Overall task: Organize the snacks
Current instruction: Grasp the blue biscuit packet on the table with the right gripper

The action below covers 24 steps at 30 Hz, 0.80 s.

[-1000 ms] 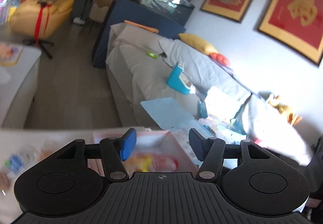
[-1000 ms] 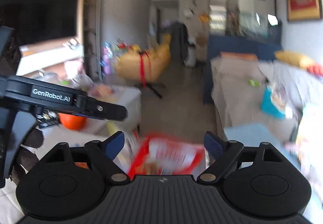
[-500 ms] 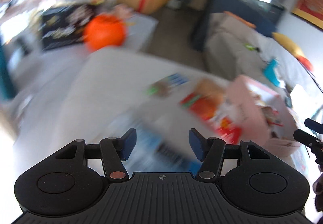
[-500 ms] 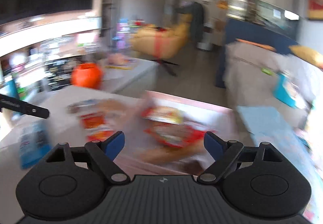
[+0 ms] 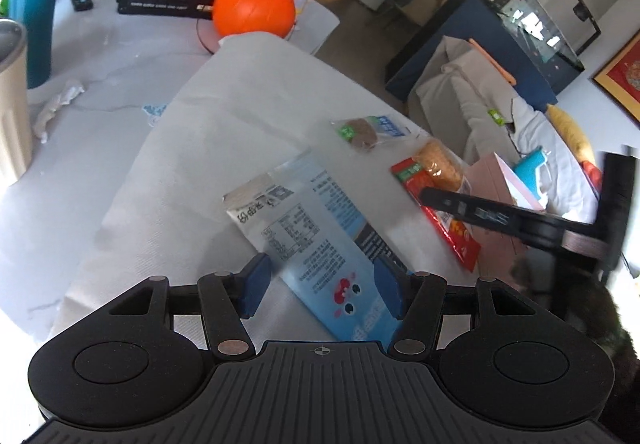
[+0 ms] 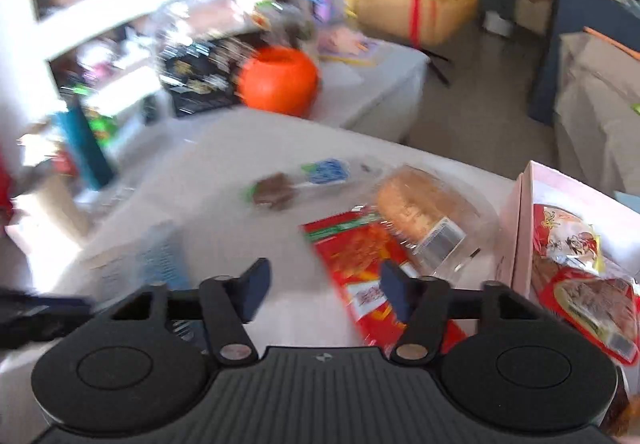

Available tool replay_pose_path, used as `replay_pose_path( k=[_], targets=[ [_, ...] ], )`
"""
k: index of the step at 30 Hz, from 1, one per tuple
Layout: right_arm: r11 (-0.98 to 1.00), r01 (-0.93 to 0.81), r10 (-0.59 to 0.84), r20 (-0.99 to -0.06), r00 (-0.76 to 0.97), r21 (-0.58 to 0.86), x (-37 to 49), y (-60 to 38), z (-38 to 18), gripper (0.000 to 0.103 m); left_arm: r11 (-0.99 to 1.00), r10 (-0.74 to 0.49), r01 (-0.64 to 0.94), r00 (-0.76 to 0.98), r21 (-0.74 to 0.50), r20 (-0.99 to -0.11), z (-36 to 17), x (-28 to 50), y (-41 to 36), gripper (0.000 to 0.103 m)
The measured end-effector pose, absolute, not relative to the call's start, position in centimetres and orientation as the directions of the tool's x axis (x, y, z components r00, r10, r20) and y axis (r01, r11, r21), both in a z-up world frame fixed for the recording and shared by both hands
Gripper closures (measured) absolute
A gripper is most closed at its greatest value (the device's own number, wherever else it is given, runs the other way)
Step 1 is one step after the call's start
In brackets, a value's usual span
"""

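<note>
Both wrist views are now looking down on the snacks where a second ago they were facing across the room, so both grippers are coming down over the tabletop. The blue snack pouch (image 5: pixel 316 240) is lying flat near the tabletop's near edge, and the left gripper (image 5: pixel 320 284) is straddling it with its jaws fairly wide, neither pad pressing yet. The right gripper (image 6: pixel 324 290) is hovering over the red snack packet (image 6: pixel 360 268), its jaws closing with only the packet's edge under the right finger. That packet is lying toward the right edge, just beside the clear-wrapped bread (image 6: pixel 424 212) and the pink box (image 6: pixel 516 228), which is already holding a red packet. The brown cookie packet (image 5: pixel 360 130) is sitting toward the far edge. The risks are these: the flat pouch is offering little to pinch, so the left pads may be sliding over it; the right jaws may be closing off-centre and pushing the packet against the bread; the two grippers, working near each other, may collide.
</note>
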State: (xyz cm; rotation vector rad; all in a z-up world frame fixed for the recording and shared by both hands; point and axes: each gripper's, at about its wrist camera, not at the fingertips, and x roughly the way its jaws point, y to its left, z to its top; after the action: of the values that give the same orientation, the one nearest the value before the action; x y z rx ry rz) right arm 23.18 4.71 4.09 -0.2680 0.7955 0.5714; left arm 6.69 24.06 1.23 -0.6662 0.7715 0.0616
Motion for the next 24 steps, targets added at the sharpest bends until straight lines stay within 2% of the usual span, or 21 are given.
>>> replay_pose_path(
  k=[4,9,12,15,16,18,20,24],
  targets=[
    [0.861,-0.508,0.359,-0.736,0.573,0.024,24.5,3.8,2.4,0.044,0.794,-0.184,-0.279,0.737,-0.54,-0.651,1.0,7.3,24.5,0.043],
    [0.829,-0.559,0.385,-0.743,0.547,0.018,21.3,3.0,2.4,0.044,0.833,-0.164,-0.247,0.744,-0.495,-0.648,1.1,9.3,24.6,0.043],
    [0.794,-0.607,0.433,-0.738,0.518,0.039,18.2,2.0,2.5,0.052,0.862,-0.163,-0.214,0.741,-0.459,-0.651,1.3,11.0,24.0,0.043],
    [0.766,-0.639,0.471,-0.739,0.481,0.072,15.6,0.7,2.6,0.054,0.886,-0.143,-0.187,0.762,-0.425,-0.632,2.4,11.8,23.3,0.043],
    [0.752,-0.652,0.488,-0.746,0.452,0.098,14.8,0.1,2.4,0.058,0.895,-0.122,-0.182,0.779,-0.408,-0.615,3.0,11.8,23.0,0.043],
    [0.743,-0.661,0.497,-0.746,0.443,0.102,13.3,-1.0,2.1,0.059,0.917,-0.087,-0.163,0.809,-0.365,-0.581,4.2,12.0,22.5,0.043],
    [0.739,-0.671,0.491,-0.728,0.478,0.058,11.8,-1.8,1.9,0.059,0.93,-0.091,-0.141,0.807,-0.34,-0.584,4.9,12.5,22.2,0.043],
    [0.744,-0.664,0.503,-0.714,0.487,0.072,10.9,-2.5,2.5,0.054,0.912,-0.085,-0.18,0.796,-0.368,-0.6,4.7,11.8,22.5,0.043]
  ],
)
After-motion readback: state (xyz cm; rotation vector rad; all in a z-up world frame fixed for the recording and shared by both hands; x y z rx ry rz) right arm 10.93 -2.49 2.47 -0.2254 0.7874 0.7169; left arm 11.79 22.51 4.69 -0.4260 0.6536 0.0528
